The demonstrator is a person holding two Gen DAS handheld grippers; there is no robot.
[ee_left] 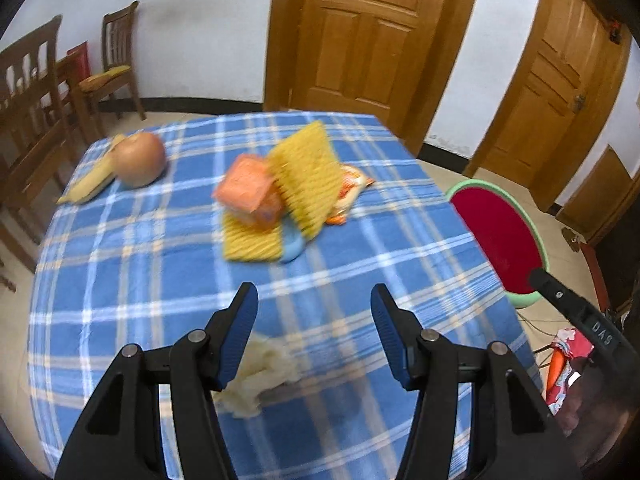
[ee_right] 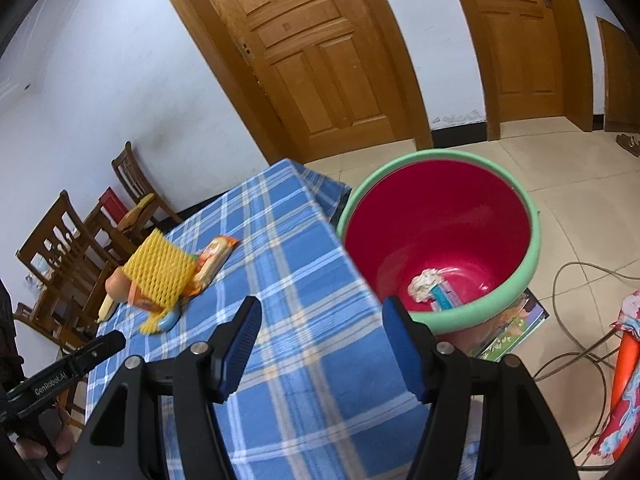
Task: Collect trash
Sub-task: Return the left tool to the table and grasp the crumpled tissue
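Note:
My left gripper (ee_left: 314,300) is open and empty above a crumpled white tissue (ee_left: 260,376) on the blue plaid table (ee_left: 120,280). Farther back lies a pile: yellow foam netting (ee_left: 308,180), an orange packet (ee_left: 250,190), an orange snack wrapper (ee_left: 348,192) and a blue item (ee_left: 294,246). My right gripper (ee_right: 320,316) is open and empty over the table's right edge, beside the red bucket with a green rim (ee_right: 520,280). The bucket holds a crumpled tissue (ee_right: 426,284) and a blue wrapper (ee_right: 442,298). The pile also shows in the right wrist view (ee_right: 158,270).
An apple (ee_left: 138,158) and a banana (ee_left: 90,184) lie at the table's far left. Wooden chairs (ee_left: 36,120) stand to the left. Wooden doors (ee_left: 360,36) are behind. Cables (ee_right: 576,352), a book (ee_right: 512,328) and a red stool (ee_right: 624,380) are on the floor by the bucket.

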